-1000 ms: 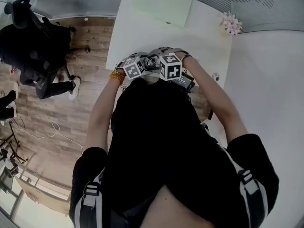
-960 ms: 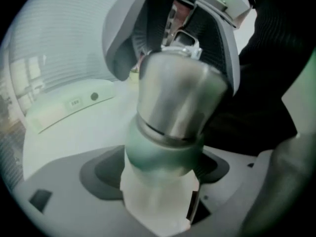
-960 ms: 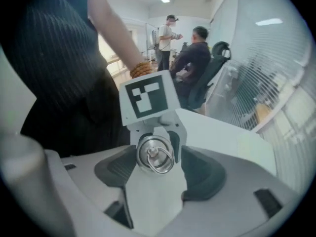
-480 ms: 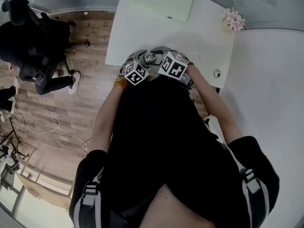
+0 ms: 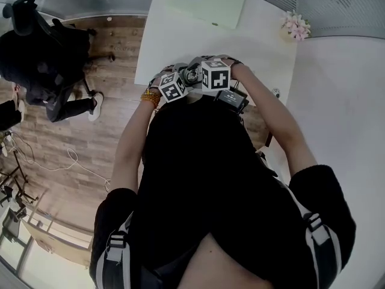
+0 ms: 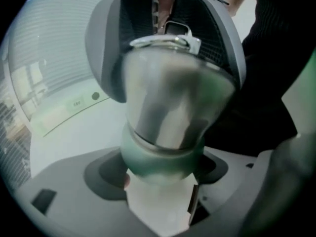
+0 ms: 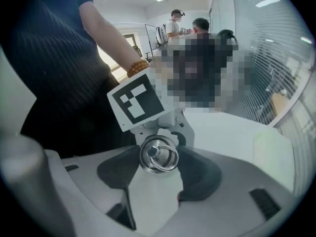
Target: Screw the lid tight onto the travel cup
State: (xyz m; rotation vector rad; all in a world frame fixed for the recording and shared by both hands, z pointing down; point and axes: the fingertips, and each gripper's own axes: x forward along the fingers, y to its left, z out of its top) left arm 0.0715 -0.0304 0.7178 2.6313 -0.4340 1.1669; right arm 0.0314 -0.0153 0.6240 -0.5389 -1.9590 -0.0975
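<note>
In the left gripper view the steel travel cup (image 6: 173, 98) fills the middle, its green base (image 6: 158, 157) clamped between the jaws of my left gripper (image 6: 159, 171). At the cup's far end the grey jaws of my right gripper (image 6: 165, 19) close round the lid (image 6: 165, 42). The right gripper view has the round steel lid (image 7: 159, 155) with its ring seen end on, pressed between both pads of my right gripper (image 7: 159, 168). Behind it stands the left gripper's marker cube (image 7: 136, 101). From the head view both grippers, left (image 5: 179, 83) and right (image 5: 207, 76), meet around the cup (image 5: 192, 75) close to my chest.
Just beyond my hands a white table (image 5: 174, 41) carries a pale green sheet (image 5: 207, 2) at its far side. Pink flowers (image 5: 295, 24) stand at the right corner. A person in black (image 5: 42, 59) sits left on the wooden floor (image 5: 120, 119). A white surface (image 5: 337, 101) lies right.
Both grippers have stayed together round the cup at the table's near edge. The right gripper's marker cube tilted half a second ago and stands squarer now.
</note>
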